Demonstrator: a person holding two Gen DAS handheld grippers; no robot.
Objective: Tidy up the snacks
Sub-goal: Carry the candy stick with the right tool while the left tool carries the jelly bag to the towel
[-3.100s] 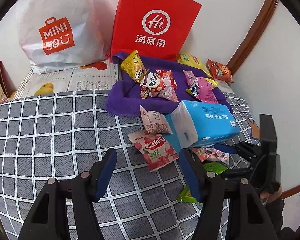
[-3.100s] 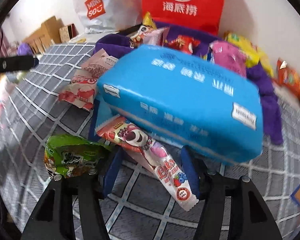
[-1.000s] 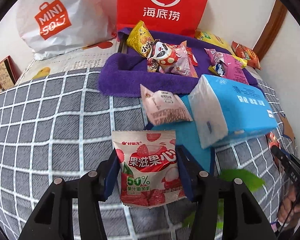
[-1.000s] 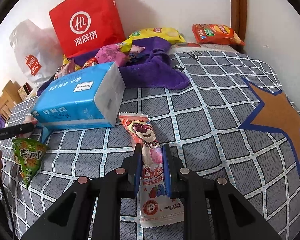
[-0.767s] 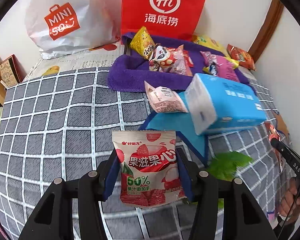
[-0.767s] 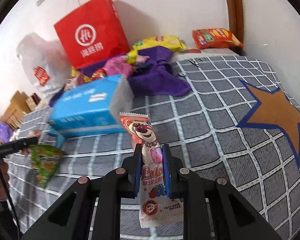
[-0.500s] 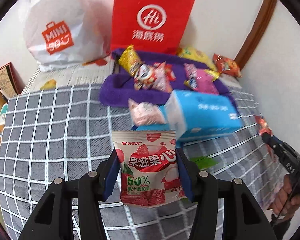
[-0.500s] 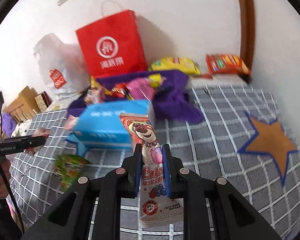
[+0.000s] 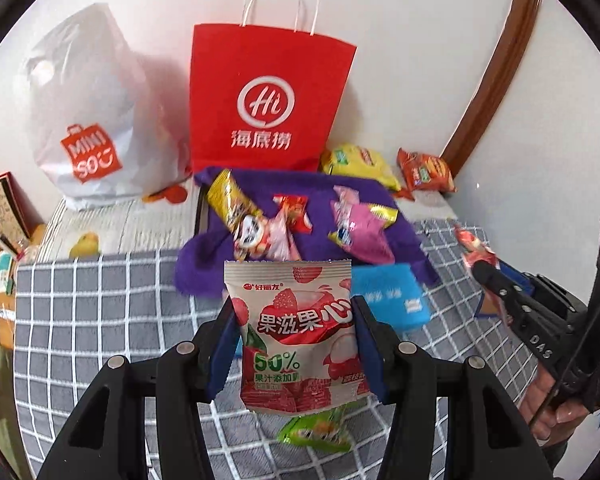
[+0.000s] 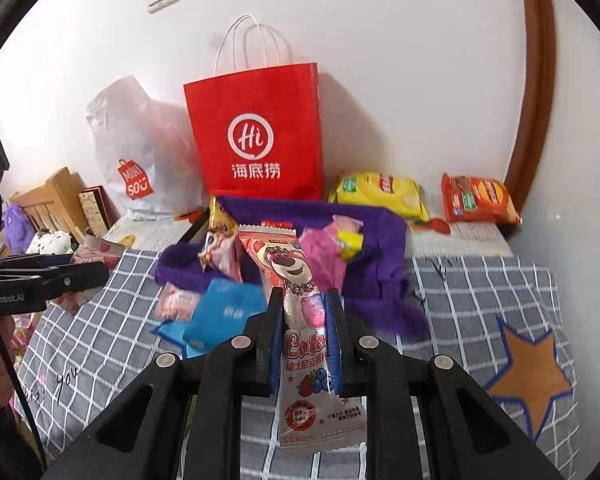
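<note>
Two shopping bags stand at the wall: one red paper bag [image 9: 268,100] and one white plastic bag [image 9: 88,120]. One blue tissue pack [image 9: 388,296] and one purple towel [image 10: 380,276] lie on the bed. Two large snack packs sit behind, one yellow pack [image 10: 380,194] and one orange pack [image 10: 478,200].

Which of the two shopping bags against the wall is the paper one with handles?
The red bag, upright with white cord handles; the white plastic bag to its left is slumped, without visible handles.

Left gripper [image 9: 296,332]: angled downward, jaws half-spread, pads pressing a held packet's edges. Right gripper [image 10: 303,320]: angled downward, jaws nearly together, clamping a slim packet; bare hand [image 9: 556,396] at 4 o'clock gripping its handle.
</note>
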